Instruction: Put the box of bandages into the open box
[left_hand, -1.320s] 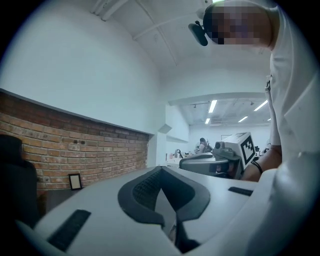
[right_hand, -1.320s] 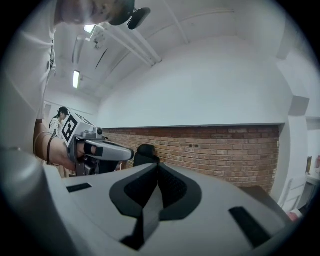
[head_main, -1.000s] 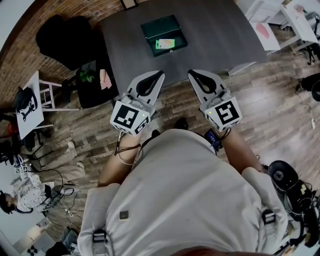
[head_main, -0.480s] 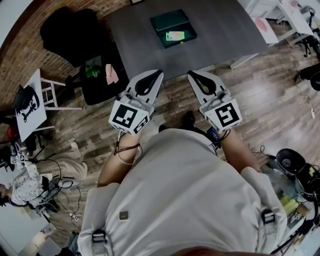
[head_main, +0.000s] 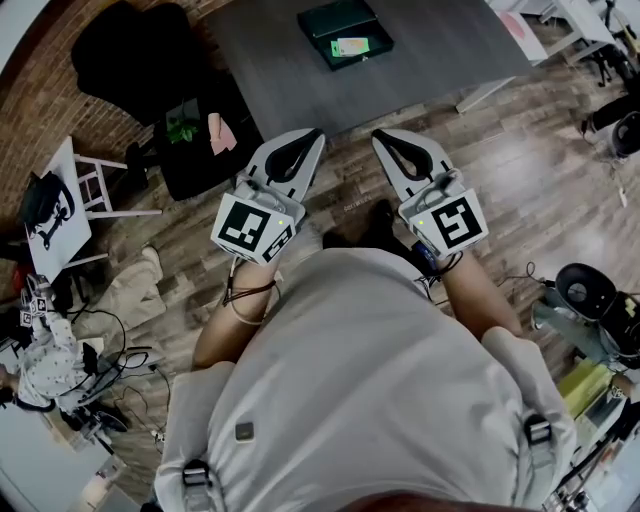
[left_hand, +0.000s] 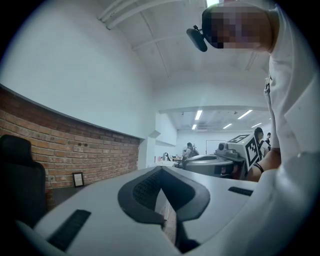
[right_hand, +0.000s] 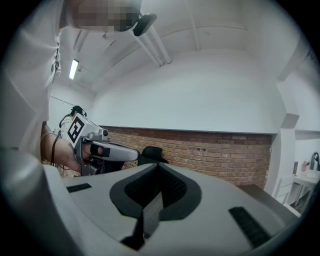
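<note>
1. Left gripper: jaws pressed together with nothing between them. It is held low in front of the wearer's torso, tips aimed toward the table.
2. Right gripper: jaws likewise closed tight and empty, level with the left one and just beside it. I judge this paired, idle carry to be a rest posture, since neither tool is near anything to grasp.
3. Bandage box: a pale green packet lying flat inside the open box, well apart from both grippers.
4. Open box: dark green, lid up, standing on the table's far part. With the packet inside, the task looks done (a judgement from how things lie).
5. Table: dark grey, matte, otherwise bare where visible.
6. Floor: wood-look planks, with cables trailing at the lower left.
7. Brick wall: runs along the wearer's left, white wall above it.
8. Chair: black, beside the table's left end.
9. Side table: black, carrying a small plant and a pink item.
10. White stand: near the wall.
11. Seated person: at the lower left, uninvolved.
</note>
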